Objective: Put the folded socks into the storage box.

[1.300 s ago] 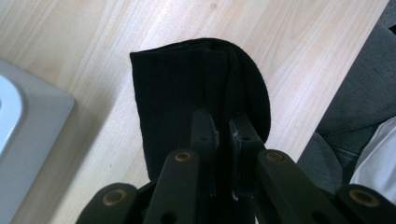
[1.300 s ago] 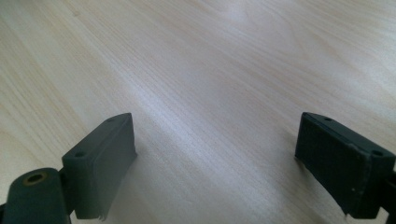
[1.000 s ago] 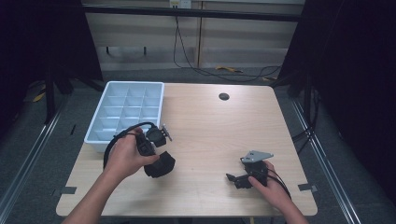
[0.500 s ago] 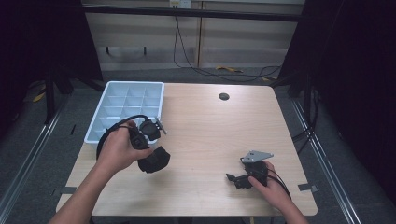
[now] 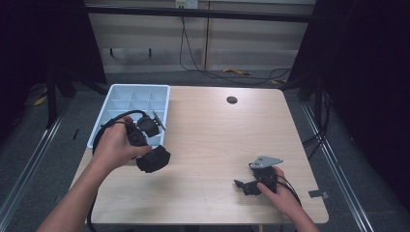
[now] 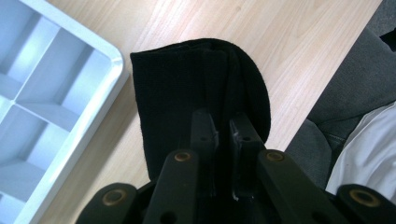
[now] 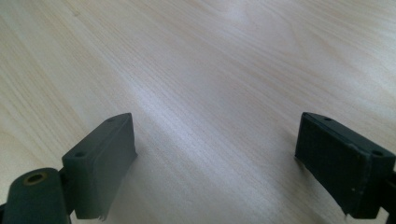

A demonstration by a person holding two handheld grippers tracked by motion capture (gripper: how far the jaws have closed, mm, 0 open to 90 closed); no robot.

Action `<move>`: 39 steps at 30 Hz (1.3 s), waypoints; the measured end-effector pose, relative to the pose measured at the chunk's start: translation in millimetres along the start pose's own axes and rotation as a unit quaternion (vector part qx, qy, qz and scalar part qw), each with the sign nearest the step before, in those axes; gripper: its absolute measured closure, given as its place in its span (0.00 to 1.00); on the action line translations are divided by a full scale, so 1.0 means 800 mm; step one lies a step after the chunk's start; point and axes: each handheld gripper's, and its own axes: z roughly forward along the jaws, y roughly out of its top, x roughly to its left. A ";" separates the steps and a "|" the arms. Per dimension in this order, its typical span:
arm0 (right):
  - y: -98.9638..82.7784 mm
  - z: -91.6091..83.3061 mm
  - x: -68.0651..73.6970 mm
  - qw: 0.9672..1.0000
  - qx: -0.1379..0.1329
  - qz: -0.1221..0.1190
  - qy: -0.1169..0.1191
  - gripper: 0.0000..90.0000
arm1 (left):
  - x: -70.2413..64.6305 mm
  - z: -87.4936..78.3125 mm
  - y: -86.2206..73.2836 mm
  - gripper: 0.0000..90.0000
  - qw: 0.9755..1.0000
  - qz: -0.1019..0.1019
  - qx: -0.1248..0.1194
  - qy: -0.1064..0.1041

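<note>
While a black cloth (image 5: 153,159) was gripped between the closed jaws of the left gripper (image 5: 145,145), it was held just above the wooden table (image 5: 217,135), beside the near corner of a pale blue compartment tray (image 5: 116,99). Seen in the left gripper view, the cloth (image 6: 187,93) was pinched in a fold between the two black jaws, its rounded edge hanging over bare wood, with the tray's rim (image 6: 112,79) close at one side and apart from the fabric. The gripper was grasped by the person's left hand (image 5: 113,147), and its cable was looped over the tray's near compartments. Well apart, near the front right corner of the table, the right gripper (image 5: 241,186) was rested low on the surface in the person's right hand (image 5: 283,193), its grey three-cornered plate uppermost. Its jaws were spread wide in the right gripper view (image 7: 215,168), with nothing but wood grain between them. A small dark round hole (image 5: 232,100) was visible at the far side of the table.
</note>
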 end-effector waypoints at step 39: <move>0.000 0.000 0.000 1.000 -0.001 -0.001 0.000 0.13 | 0.076 -0.021 0.015 0.92 0.997 -0.048 -0.017 0.058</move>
